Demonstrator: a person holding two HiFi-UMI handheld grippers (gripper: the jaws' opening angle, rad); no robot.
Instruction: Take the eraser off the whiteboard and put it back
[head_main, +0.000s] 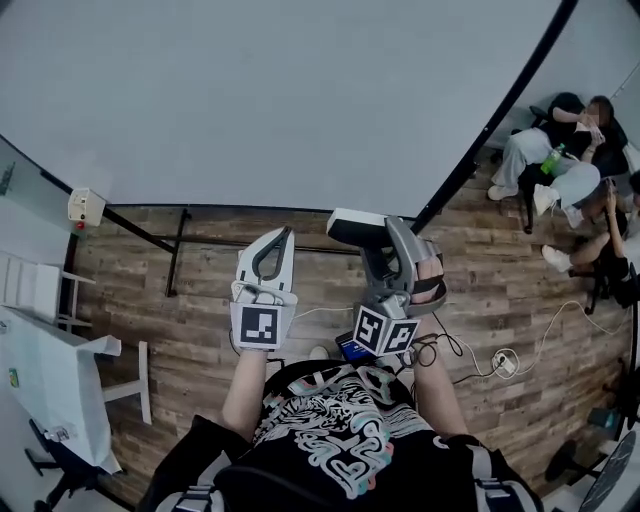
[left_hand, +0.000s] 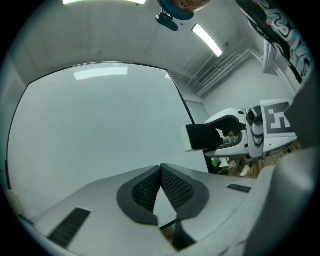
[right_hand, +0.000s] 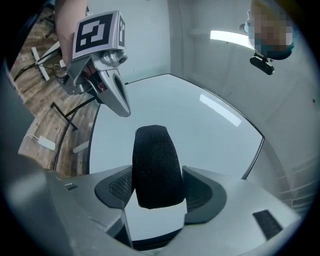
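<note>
Eraser (right_hand: 155, 172) sits pinched between the pads of the right tool (right_hand: 156, 187), its black felt face turned toward that tool's camera and its white body lower down between the jaws. The jaws stand wide around it, pressing on both sides. From the head view the eraser (head_main: 352, 226) is held out in front of the lower edge of the whiteboard (head_main: 300, 100); it seems to be off the board's surface, though the angle leaves that unsure. The left tool (left_hand: 160, 169) has its pads pressed together at the tips with nothing between them, and it points at the blank board beside the right tool (head_main: 388, 240). Both are held above a wooden floor (head_main: 200, 300). People (head_main: 575, 150) sit well apart at the far right.
</note>
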